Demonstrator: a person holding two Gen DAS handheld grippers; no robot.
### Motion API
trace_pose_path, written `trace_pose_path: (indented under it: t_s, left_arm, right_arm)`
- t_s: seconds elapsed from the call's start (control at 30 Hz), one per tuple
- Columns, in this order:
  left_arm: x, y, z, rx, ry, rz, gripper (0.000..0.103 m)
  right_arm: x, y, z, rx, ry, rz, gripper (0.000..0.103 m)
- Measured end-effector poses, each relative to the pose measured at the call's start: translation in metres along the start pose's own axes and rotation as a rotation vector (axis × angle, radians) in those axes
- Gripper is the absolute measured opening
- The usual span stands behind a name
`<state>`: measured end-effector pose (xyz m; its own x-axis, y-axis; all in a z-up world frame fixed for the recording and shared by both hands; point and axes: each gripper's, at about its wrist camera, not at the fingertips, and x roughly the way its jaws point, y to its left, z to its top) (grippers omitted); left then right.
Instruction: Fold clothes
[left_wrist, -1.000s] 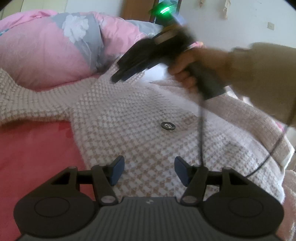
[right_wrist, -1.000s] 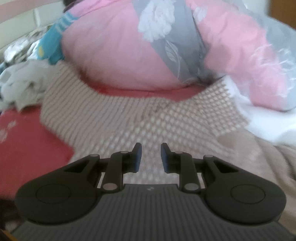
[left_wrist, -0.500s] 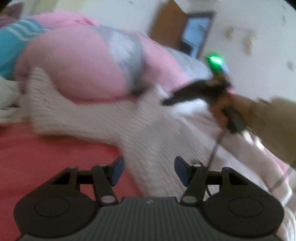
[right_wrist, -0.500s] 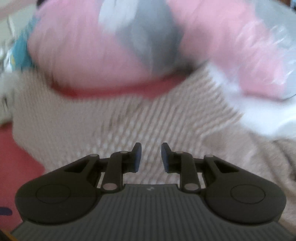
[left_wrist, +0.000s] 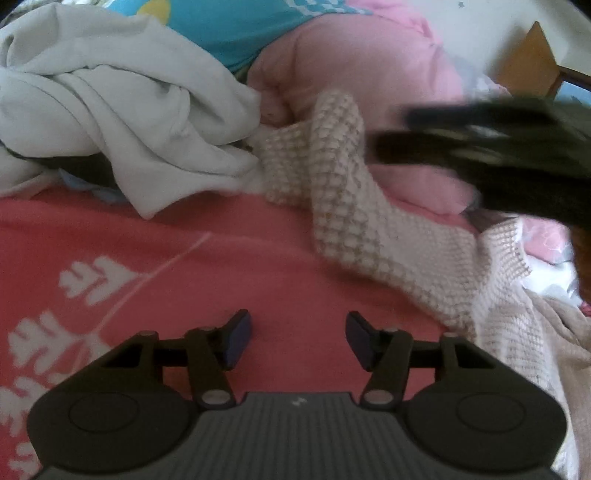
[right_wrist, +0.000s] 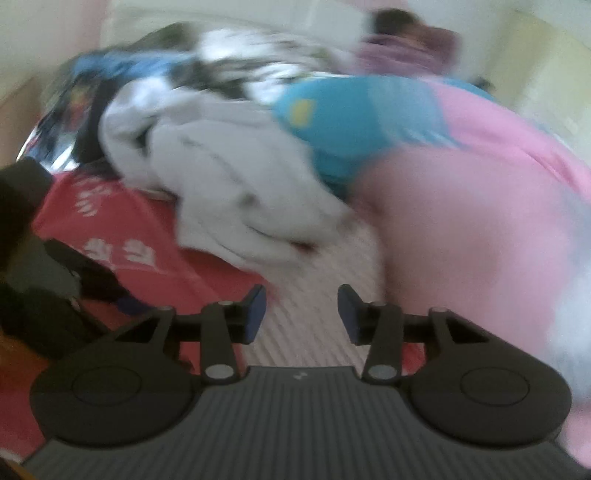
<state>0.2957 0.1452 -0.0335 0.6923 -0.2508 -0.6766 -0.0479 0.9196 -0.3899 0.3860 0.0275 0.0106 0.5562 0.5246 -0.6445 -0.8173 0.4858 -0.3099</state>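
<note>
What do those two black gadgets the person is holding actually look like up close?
Both match: the left gripper and right gripper each have a ribbed dark grey body, two round black discs at the sides, black linkage arms with silver pivot pins, and two short fingers tipped with blue pads.

right wrist view badly smeared, clothes pile (right_wrist: 236, 173) just colour blobs; knit sweater (left_wrist: 354, 206) runs off right edge in left wrist view, body cut off; right gripper (left_wrist: 480, 155) only dark blur there, fingers impossible to make out
</note>
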Motion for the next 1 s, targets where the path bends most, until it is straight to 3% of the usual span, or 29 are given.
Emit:
trace_pose_path:
  t_s: [0.2, 0.37, 0.43, 0.5, 0.57, 0.63, 0.7, 0.8, 1.0]
  left_arm:
    - [-0.008, 0.008, 0.002, 0.005, -0.008, -0.010, 0.058]
    - [-0.011, 0.014, 0.004, -0.004, -0.019, 0.000, 0.058]
    - [-0.012, 0.013, 0.004, 0.001, -0.028, 0.011, 0.058]
    - [-0.012, 0.012, 0.004, 0.008, -0.040, 0.020, 0.058]
    - [-0.013, 0.010, 0.003, 0.019, -0.058, 0.031, 0.058]
    - [-0.016, 0.009, 0.003, 0.029, -0.087, 0.044, 0.058]
    - [-0.021, 0.009, 0.003, 0.043, -0.126, 0.055, 0.058]
    - [-0.032, 0.010, 0.006, 0.042, -0.196, 0.042, 0.058]
    - [-0.059, 0.004, 0.008, 0.030, -0.353, -0.056, 0.062]
  right_arm:
    - [0.097, 0.022, 0.032, -0.086, 0.167, 0.020, 0.040]
    - [0.157, 0.019, 0.020, -0.089, 0.357, -0.073, 0.039]
    - [0.164, 0.018, 0.011, -0.105, 0.362, -0.104, 0.040]
    - [0.159, 0.013, 0.009, -0.059, 0.335, -0.089, 0.036]
    - [0.152, 0.007, 0.008, -0.007, 0.301, -0.083, 0.021]
    - [0.143, 0.003, 0.011, 0.046, 0.260, -0.098, 0.013]
    - [0.130, -0.004, 0.013, 0.107, 0.215, -0.103, 0.012]
    - [0.098, -0.019, 0.019, 0.216, 0.134, -0.046, 0.011]
    - [0.016, -0.022, 0.034, 0.404, -0.075, 0.112, 0.011]
